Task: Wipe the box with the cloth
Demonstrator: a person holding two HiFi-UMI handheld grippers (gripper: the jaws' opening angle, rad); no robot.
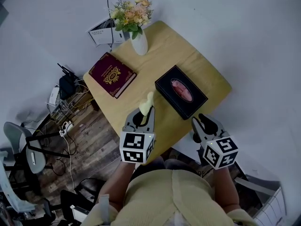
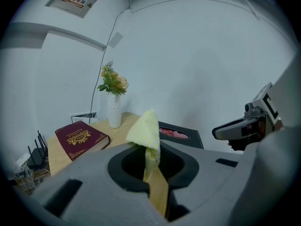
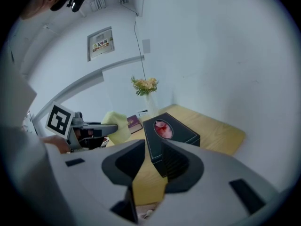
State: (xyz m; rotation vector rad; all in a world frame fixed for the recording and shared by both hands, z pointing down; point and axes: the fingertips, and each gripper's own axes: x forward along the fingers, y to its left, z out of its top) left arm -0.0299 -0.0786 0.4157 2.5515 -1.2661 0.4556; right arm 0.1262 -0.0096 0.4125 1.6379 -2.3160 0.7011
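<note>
A black tissue box [image 1: 181, 91] with a pink opening on top lies at the right of the wooden table [image 1: 155, 67]. My left gripper [image 1: 144, 115] hovers over the table's near edge, left of the box, shut on a pale yellow cloth [image 1: 148, 102] that sticks up from its jaws. In the left gripper view the cloth [image 2: 146, 131] stands pinched, with the box [image 2: 176, 134] behind it. My right gripper [image 1: 203, 122] is off the near right edge, just short of the box, open and empty. The right gripper view shows the box [image 3: 169, 133] straight ahead between the parted jaws.
A dark red book [image 1: 112, 74] lies at the table's left. A white vase of flowers [image 1: 137, 29] stands at the back corner, with papers [image 1: 101, 32] behind it. A router and cables [image 1: 66, 91] and an office chair [image 1: 21, 147] are on the floor at left.
</note>
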